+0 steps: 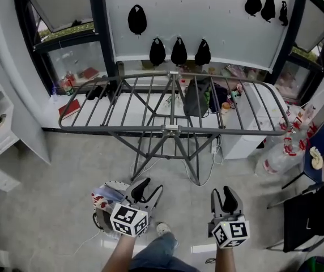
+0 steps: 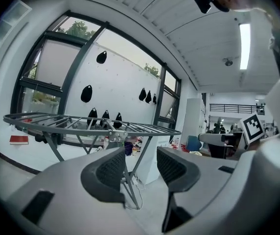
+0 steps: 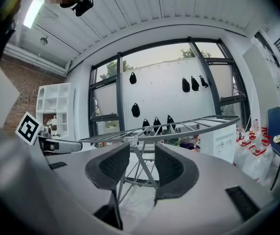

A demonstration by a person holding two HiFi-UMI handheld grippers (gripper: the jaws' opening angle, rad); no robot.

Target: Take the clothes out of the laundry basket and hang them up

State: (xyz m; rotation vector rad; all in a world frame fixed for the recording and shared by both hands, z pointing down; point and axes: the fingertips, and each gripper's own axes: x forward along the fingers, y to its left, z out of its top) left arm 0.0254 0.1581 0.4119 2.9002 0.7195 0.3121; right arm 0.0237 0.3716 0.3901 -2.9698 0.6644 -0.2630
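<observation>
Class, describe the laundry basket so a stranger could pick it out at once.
Start at the big grey drying rack. On the floor on its near side, partly under the left gripper, sits the laundry basket. It alone is a pale tub holding colourful cloth.

Right tongs point(image 3: 136, 164) at btm center of frame, jaws apart w/ nothing between. Drying rack point(image 3: 189, 125) mid-frame beyond them. White shelf unit point(image 3: 52, 104) at left, blue chair point(image 3: 276, 124) at far right.
</observation>
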